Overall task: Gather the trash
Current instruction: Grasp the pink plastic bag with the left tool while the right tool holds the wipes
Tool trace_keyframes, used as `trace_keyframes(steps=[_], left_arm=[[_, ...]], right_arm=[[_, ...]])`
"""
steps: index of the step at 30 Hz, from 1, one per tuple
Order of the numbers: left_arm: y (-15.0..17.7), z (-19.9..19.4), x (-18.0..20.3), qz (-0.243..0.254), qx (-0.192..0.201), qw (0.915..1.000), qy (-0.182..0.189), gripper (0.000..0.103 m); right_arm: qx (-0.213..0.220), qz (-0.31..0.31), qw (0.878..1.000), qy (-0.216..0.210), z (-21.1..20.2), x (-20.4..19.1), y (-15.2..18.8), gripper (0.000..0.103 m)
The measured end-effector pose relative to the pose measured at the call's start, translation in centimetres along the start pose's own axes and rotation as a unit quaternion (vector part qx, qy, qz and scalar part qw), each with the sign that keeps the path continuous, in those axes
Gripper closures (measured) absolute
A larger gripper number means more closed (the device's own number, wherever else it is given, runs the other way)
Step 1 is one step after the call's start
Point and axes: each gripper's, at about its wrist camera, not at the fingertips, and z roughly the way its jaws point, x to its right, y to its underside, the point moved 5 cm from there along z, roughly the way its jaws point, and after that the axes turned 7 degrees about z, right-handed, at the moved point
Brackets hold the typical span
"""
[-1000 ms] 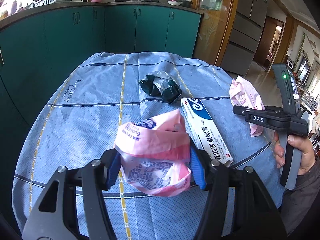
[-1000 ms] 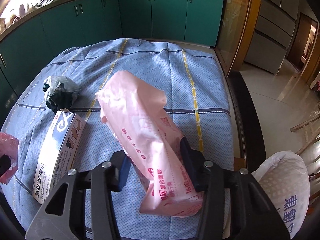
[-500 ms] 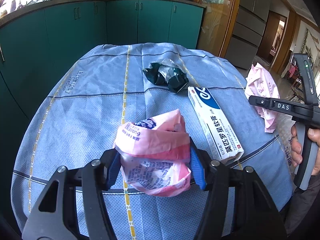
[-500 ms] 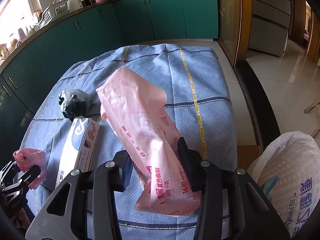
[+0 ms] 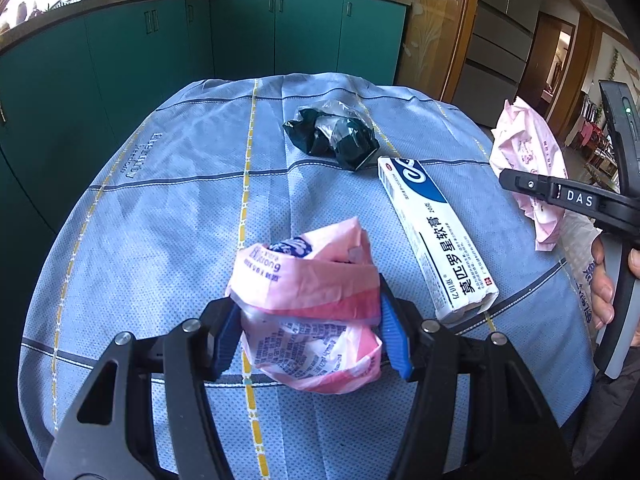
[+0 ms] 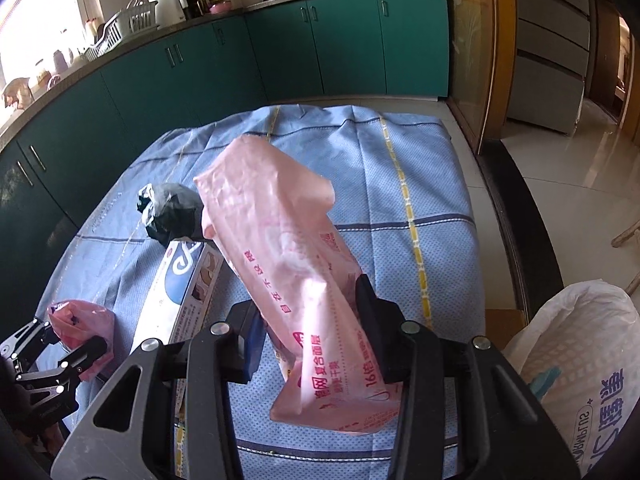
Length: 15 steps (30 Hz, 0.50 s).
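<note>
My left gripper (image 5: 310,336) is shut on a crumpled pink wrapper (image 5: 308,312) and holds it above the blue tablecloth (image 5: 168,208). My right gripper (image 6: 306,344) is shut on a long pink plastic package (image 6: 288,256), lifted over the table's right edge; it also shows in the left wrist view (image 5: 528,160). A white and blue ointment box (image 5: 436,236) and a crumpled black plastic bag (image 5: 332,134) lie on the cloth between the grippers. The left gripper with its wrapper shows low left in the right wrist view (image 6: 80,332).
A white woven sack (image 6: 576,364) stands open beside the table at the lower right. Teal kitchen cabinets (image 5: 240,36) run behind the table. A tiled floor (image 6: 568,160) and a grey fridge lie to the right.
Both grippers have risen and pulled back a little with their wrappers. The right gripper has swung left, so the table looks farther and the sack larger.
</note>
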Motion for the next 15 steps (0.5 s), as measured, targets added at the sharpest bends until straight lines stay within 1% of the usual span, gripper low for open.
trace_keyframes(steps=[6, 15], left_arm=[[0.11, -0.02, 0.01, 0.002, -0.001, 1.0, -0.001, 0.042], [0.22, 0.47, -0.19, 0.0, -0.007, 1.0, -0.002, 0.042]], right_arm=[[-0.008, -0.016, 1.0, 0.004, 0.46, -0.7, 0.4, 0.061], [-0.014, -0.021, 1.0, 0.006, 0.76, -0.86, 0.65, 0.06]])
